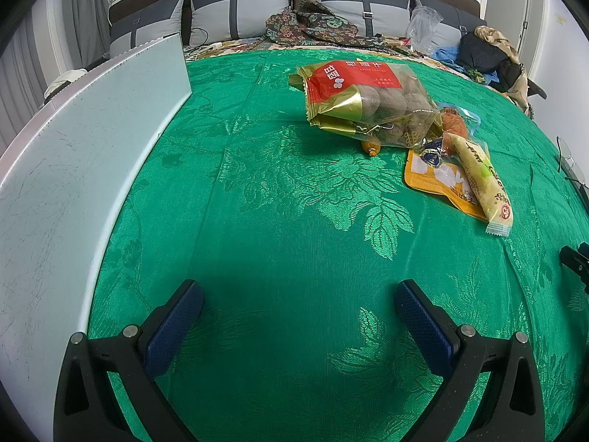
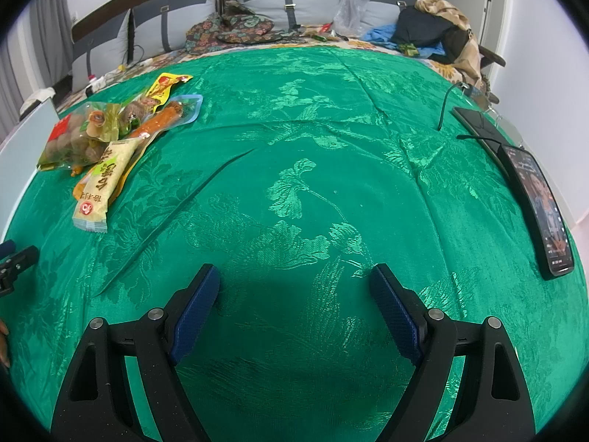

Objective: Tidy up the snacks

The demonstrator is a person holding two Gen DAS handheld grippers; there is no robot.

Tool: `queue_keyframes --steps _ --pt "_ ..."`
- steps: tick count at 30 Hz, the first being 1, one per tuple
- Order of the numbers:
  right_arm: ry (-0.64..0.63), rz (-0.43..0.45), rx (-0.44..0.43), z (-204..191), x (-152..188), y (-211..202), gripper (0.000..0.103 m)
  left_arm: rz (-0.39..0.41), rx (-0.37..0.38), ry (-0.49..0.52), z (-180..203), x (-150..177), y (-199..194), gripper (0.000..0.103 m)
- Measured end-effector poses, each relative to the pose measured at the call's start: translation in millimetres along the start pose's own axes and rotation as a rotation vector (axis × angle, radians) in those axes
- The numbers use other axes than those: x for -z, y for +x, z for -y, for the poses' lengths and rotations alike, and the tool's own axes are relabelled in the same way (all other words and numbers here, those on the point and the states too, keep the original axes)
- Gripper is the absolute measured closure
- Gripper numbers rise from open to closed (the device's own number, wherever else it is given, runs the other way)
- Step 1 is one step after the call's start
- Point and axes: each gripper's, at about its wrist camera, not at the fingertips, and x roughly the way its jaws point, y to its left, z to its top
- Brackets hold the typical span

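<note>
Green floral brocade cloth covers a bed; all places given relative to it. Left gripper hovers over the cloth's near part, jaws spread wide, nothing between them. Right gripper likewise spread wide and empty over bare cloth.

Snack pile sits mid-cloth, toward the right in the left view: big clear bag with red label holding brown round pieces, orange pouch just beside it, long pale yellow stick pack lying across the pouch, an orange sausage-like pack touching the big bag.

White board or box wall stands along the cloth's left edge. Phone, screen lit, lies at the cloth's right edge, with a second dark device beyond it.

Beyond the cloth's far edge: grey pillows against a dark headboard, patterned fabric, clear plastic bag, heap of clothes. White walls, grey curtain on the left.
</note>
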Motion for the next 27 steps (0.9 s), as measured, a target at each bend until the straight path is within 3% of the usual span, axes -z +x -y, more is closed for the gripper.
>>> queue_keyframes --steps 4,6,10,13,15,18,21,23,24,27 --pt "0.0 0.0 0.0 -0.1 0.1 0.1 0.016 -0.093 0.026 0.005 -3.5 -7.3 -1.9 0.001" --pt "0.0 0.0 0.0 -0.2 0.2 0.0 0.016 -0.085 0.087 -0.009 -8.7 -15.4 -13.4 0.001" --pt "0.0 0.0 0.0 -0.2 0.1 0.1 0.016 -0.025 0.164 0.062 -2.4 -64.2 -35.0 0.001" --pt "0.0 0.0 0.0 -0.2 0.2 0.1 0.016 -0.11 0.261 0.18 20.8 -109.5 -22.4 0.001" --pt "0.001 0.0 0.0 -0.5 0.5 0.0 0.016 -0.126 0.227 0.346 46.7 -130.5 -13.1 0.001" --pt "0.001 0.0 0.0 -0.5 0.4 0.0 0.016 -0.122 0.08 0.668 89.8 -142.6 6.7 0.0" --pt "0.001 0.0 0.0 -0.6 0.4 -0.1 0.016 -0.166 -0.012 0.788 108.7 -151.9 37.6 0.001" --pt "0.001 0.0 0.0 -0.5 0.2 0.0 0.016 -0.177 -0.063 0.778 107.7 -159.1 54.1 0.0" --pt "0.001 0.0 0.0 -0.4 0.1 0.1 0.016 -0.2 -0.052 0.744 103.7 -163.3 62.0 0.001" --pt "0.001 0.0 0.0 -0.5 0.2 0.1 0.016 -0.253 0.088 0.541 81.0 -170.3 67.4 0.038"
